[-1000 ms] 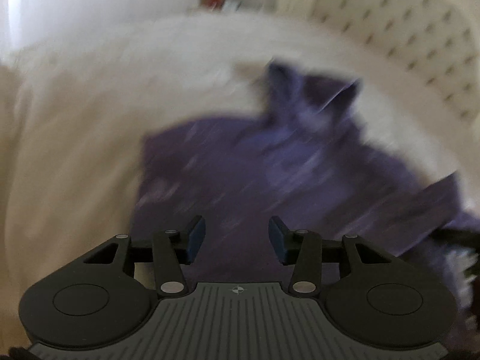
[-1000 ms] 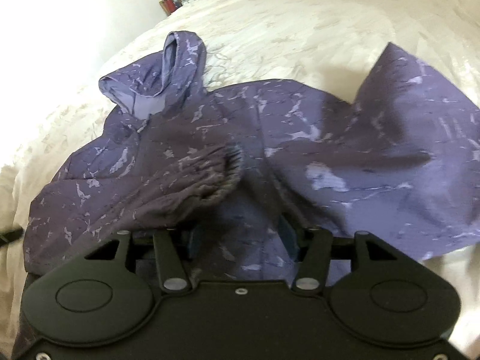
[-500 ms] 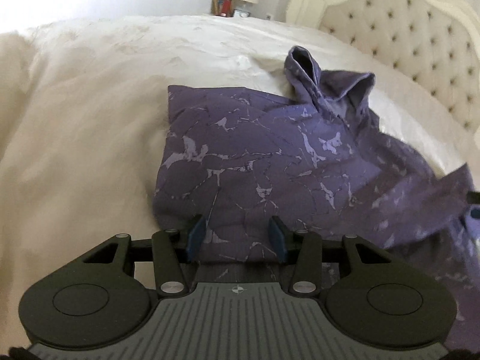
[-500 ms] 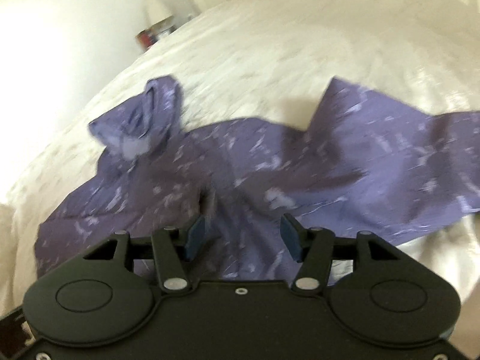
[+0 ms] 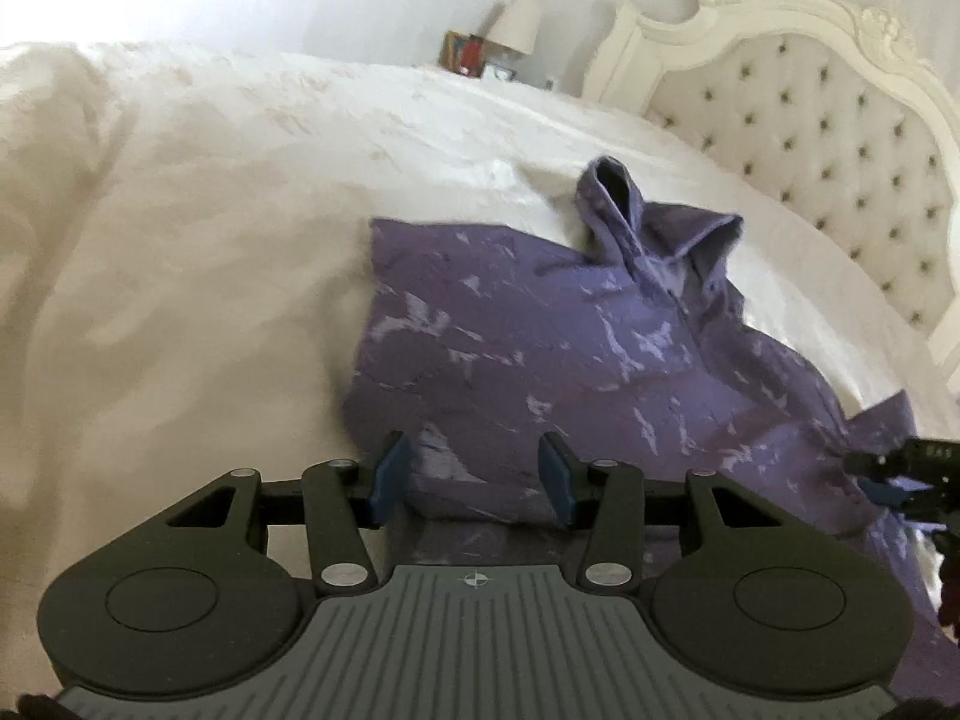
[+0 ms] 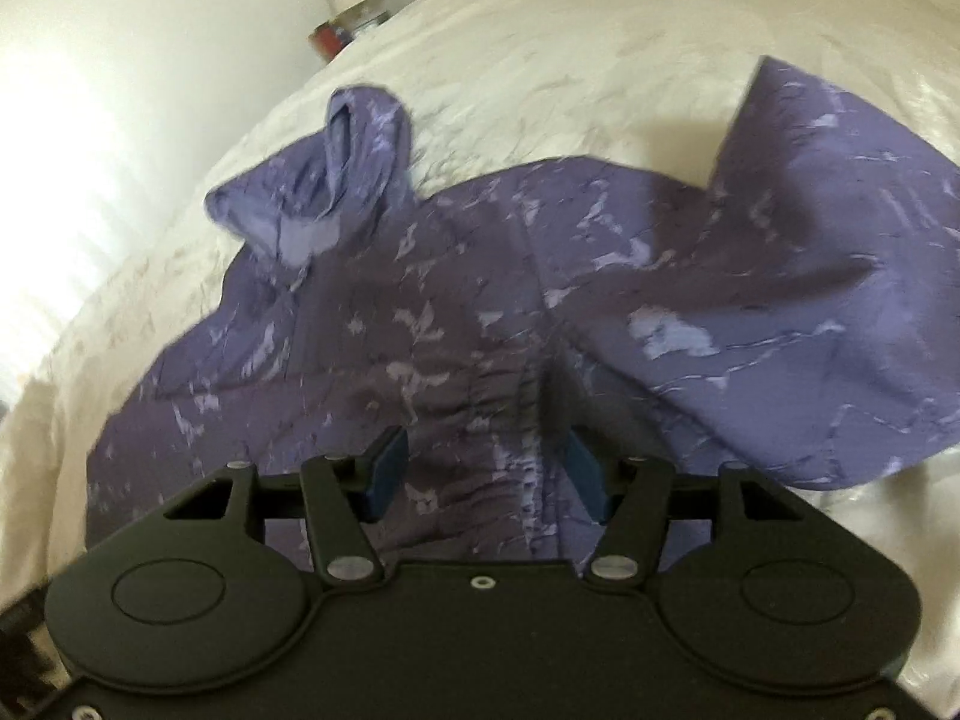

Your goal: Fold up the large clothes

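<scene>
A purple marbled hoodie (image 5: pixel 540 354) is lying spread on a cream bedspread (image 5: pixel 180 240), with its hood (image 5: pixel 648 228) pointing toward the far edge of the bed. Seen from the left wrist, the garment's left edge is running straight, and wide bare bedding is lying open beyond it. The left tongs (image 5: pixel 474 474) are hovering with jaws apart over the near hem, gripping nothing. This view alone is showing the tufted white headboard (image 5: pixel 810 138) on the right, and the tip of the right tongs (image 5: pixel 888 480) by a sleeve end. The right wrist view is showing what the other hides: one broad sleeve (image 6: pixel 810 276) fanning out to the right across bare bedding. The right tongs (image 6: pixel 486 468) are standing wide apart over a gathered cuff (image 6: pixel 516 408); the picture is blurred, so contact with the cloth is uncertain. A lamp (image 5: pixel 516 24) and some small items are sitting beyond the far side of the bed.
</scene>
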`<state>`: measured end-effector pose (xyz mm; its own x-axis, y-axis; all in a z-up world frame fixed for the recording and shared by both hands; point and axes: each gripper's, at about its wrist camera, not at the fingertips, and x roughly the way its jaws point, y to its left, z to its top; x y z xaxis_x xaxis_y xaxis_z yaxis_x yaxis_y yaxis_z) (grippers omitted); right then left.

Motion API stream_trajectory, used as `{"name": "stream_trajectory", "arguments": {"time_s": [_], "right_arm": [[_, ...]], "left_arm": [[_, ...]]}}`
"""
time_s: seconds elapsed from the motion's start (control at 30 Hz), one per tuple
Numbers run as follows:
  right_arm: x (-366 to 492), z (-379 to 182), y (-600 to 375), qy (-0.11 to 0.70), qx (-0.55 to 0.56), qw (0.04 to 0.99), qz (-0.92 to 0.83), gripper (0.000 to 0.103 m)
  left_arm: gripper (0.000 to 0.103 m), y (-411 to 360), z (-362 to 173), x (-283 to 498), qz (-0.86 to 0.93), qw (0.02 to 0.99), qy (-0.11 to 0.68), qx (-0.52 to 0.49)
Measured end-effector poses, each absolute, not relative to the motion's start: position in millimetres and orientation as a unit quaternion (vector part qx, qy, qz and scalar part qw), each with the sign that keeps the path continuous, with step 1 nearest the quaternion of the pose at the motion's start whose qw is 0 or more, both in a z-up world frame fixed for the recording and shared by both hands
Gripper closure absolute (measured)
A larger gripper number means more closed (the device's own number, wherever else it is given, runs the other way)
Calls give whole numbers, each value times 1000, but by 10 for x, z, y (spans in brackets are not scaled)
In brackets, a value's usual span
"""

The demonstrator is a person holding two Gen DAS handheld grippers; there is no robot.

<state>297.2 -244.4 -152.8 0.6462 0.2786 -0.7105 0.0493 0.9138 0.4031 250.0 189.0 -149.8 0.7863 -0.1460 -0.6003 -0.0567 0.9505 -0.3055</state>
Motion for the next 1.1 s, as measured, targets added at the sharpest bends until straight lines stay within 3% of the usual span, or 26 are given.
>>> {"name": "stream_trajectory", "arguments": {"time_s": [0.07,0.1,0.17,0.33,0.47,0.57,0.6,0.73,0.77,0.9,1.1], "right_arm": [[2958,-1507,-2363,419,166,891,58,69],[2947,-1480,-2316,419,147,894,57,71],[2910,-1369,-2238,402,108,907,65,87],[2952,-1112,-2240,361,67,930,37,89],[3117,-1270,-2208,398,60,915,40,77],[3169,-1366,-2083,423,45,902,76,42],[3167,-1377,-2040,423,39,901,90,38],[3154,-1244,-1833,394,-31,916,70,38],[3155,-1190,-1793,384,-40,920,67,38],[3235,-933,-1599,349,-55,931,91,38],[3506,-648,-976,332,-39,921,198,38]], "left_arm": [[57,1930,-1485,2493,-12,934,322,-156],[57,1947,-1480,2494,-8,934,321,-158],[57,1989,-1468,2502,2,934,317,-164],[55,2084,-1462,2515,22,936,310,-168],[53,2103,-1499,2584,23,936,313,-159],[46,2095,-1528,2704,23,939,313,-141],[46,2091,-1543,2737,23,939,313,-138],[51,2118,-1630,2838,0,940,309,-146],[68,2120,-1642,2843,-14,940,306,-153],[81,2041,-1608,2822,-15,937,321,-140],[85,2044,-1597,2739,-10,931,329,-156]]}}
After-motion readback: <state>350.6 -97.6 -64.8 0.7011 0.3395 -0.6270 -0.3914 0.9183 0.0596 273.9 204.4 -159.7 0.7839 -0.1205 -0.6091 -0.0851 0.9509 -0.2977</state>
